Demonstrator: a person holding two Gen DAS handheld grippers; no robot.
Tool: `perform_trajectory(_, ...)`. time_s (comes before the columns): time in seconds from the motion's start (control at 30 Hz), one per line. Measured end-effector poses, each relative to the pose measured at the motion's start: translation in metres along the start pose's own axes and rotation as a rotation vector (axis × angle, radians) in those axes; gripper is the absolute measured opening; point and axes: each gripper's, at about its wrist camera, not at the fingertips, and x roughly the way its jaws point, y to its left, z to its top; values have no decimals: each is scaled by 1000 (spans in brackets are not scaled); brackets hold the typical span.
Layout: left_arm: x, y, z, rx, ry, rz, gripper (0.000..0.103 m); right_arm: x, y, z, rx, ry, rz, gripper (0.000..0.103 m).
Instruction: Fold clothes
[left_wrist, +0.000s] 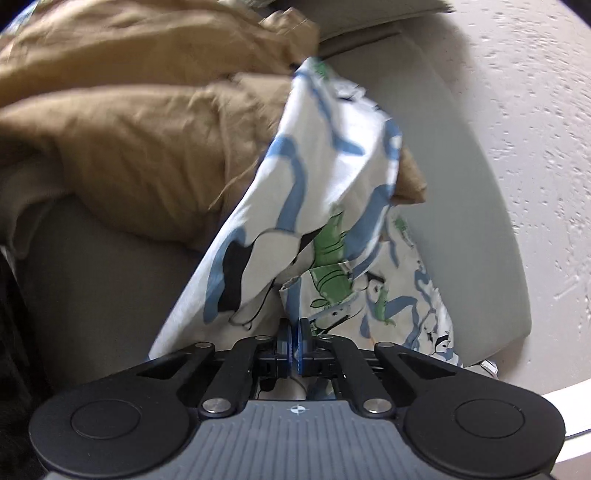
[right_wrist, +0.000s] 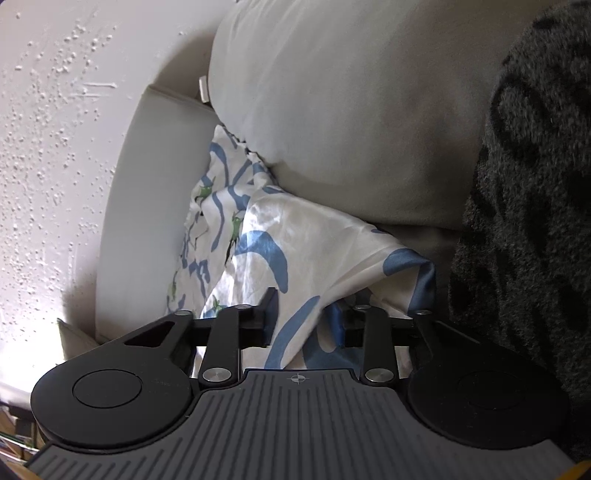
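Gripping a printed white garment (left_wrist: 317, 192) with both hand-held grippers on a grey sofa (left_wrist: 461, 177).

Left hand-held gripper (left_wrist: 294, 334): jaws fully closed, pinching a fold of the blue-and-green patterned cloth, which rises taut from the pads toward a tan garment (left_wrist: 147, 155) heaped on the seat. Right hand-held gripper (right_wrist: 306, 317): jaws narrow, cloth bunched between the pads; whether they press on it I cannot tell. Garment lies against the sofa's arm, below the back cushion (right_wrist: 351, 92). Dark fuzzy fabric (right_wrist: 532, 221) beside it.
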Motion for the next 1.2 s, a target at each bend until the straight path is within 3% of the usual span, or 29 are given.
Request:
perform_trajectory(0.03,-4,-2,0,14,-9,-7,0,0,3,1,-25,-1,-14,6)
perform_trajectory(0.1,-12,-6,2,38,-23,-22,0,-1,8,4,-66,-13,-37,3)
perform_trajectory(0.33,-43,-10,-3,94,-16,-61,0,-28,11,32,-57,-127,-23,1)
perform_trajectory(0.5,-54,0,-18,156,-4,0,0,-43,7,38,-51,-144,-39,1)
perform_trajectory(0.63,-50,10,-26,182,49,84,0,-43,11,37,-88,-127,-84,2)
perform_trajectory(0.67,-50,10,-27,196,70,96,2,-43,12,36,-92,-113,-99,2)
perform_trajectory(0.7,-50,10,-29,213,88,109,14,-43,14,36,-97,-90,-113,11)
perform_trajectory(0.73,-53,9,-30,235,98,127,21,-43,16,36,-102,-67,-127,23)
perform_trajectory(0.77,-58,8,-32,256,102,140,37,-43,18,35,-111,-38,-127,32)
perform_trajectory(0.83,-73,6,-34,305,104,140,45,-50,24,28,-136,27,-103,55)
perform_trajectory(0.93,-96,3,-37,376,103,125,53,-64,34,9,-185,111,-111,64)
perform_trajectory(1.03,-119,2,-31,428,93,93,56,-67,37,-14,-218,248,-69,64)
perform_trajectory(1.2,-136,3,4,397,33,11,56,-61,52,-47,-277,484,135,64)
